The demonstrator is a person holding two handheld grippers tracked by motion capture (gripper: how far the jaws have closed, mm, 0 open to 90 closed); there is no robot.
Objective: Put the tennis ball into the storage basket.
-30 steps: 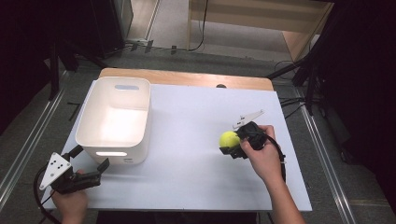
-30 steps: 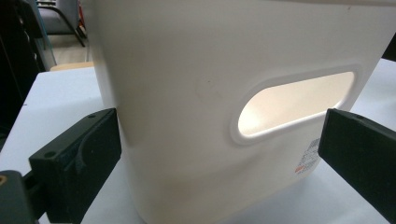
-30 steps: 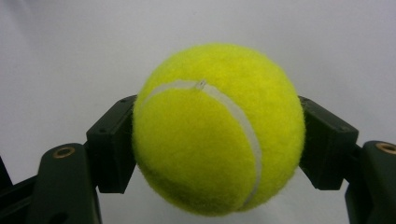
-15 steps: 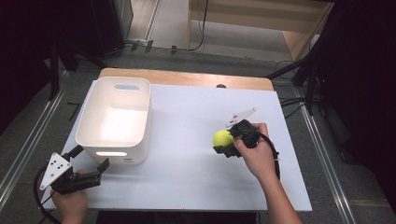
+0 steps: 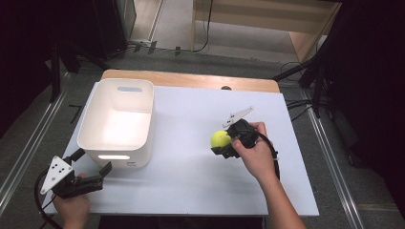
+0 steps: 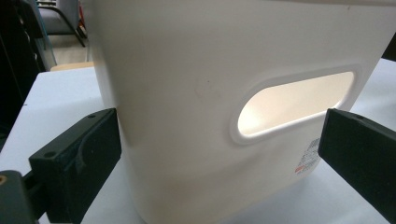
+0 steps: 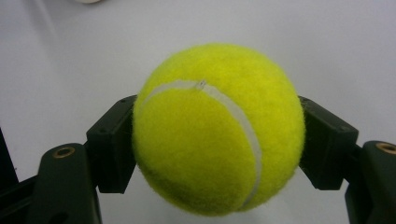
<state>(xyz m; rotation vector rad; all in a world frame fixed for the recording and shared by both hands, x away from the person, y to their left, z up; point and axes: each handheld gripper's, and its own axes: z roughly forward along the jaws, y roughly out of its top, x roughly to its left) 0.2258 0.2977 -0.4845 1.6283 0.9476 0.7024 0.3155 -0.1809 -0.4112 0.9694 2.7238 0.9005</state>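
While the right gripper (image 5: 221, 144) is clamped on the fuzzy yellow-green tennis ball (image 5: 220, 139) mid-table, carry it high over the white plastic bin's (image 5: 143, 125) rim — release inside. Left gripper (image 6: 219, 158) view: jaws apart, straddling the bin's handle end, not gripping. Right gripper view: ball hides the tabletop below.

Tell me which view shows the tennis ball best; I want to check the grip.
The right gripper view: the tennis ball sits close up, a black jaw pressed on each side. The high view shows it small at the right tongs.
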